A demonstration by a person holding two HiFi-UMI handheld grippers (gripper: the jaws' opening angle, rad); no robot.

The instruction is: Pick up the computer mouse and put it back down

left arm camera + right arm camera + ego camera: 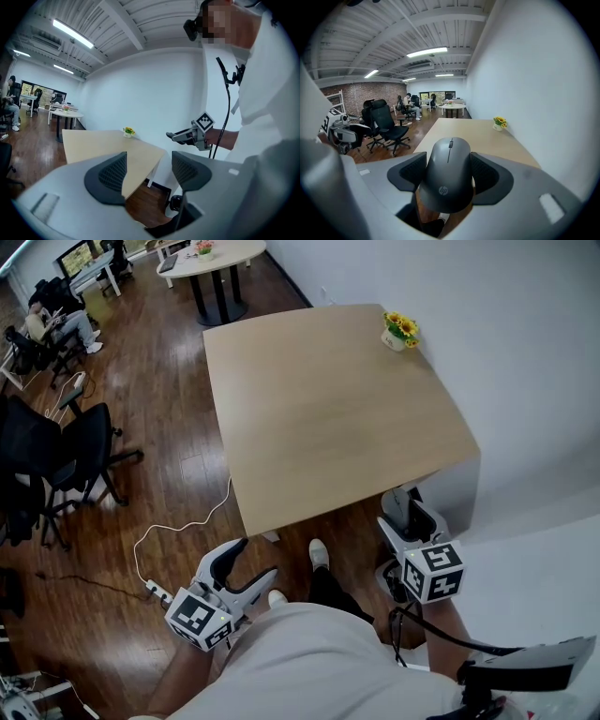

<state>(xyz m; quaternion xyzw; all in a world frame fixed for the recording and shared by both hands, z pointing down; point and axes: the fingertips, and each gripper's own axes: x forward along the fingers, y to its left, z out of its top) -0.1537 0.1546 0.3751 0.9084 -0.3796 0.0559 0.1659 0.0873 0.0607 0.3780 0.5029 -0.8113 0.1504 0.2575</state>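
Observation:
A dark grey computer mouse sits between the pads of my right gripper, which is shut on its sides. The mouse is held in the air, short of the near edge of the light wooden table. In the head view the right gripper hangs at the table's near right corner, with the mouse just visible in it. My left gripper is low at the left, over the wooden floor, open and empty. Its jaws stand apart with nothing between them. The table top carries only a small flower pot.
A small pot of yellow flowers stands at the table's far right corner, against the white wall. Black office chairs stand to the left. A white cable and power strip lie on the floor. A round table stands far back.

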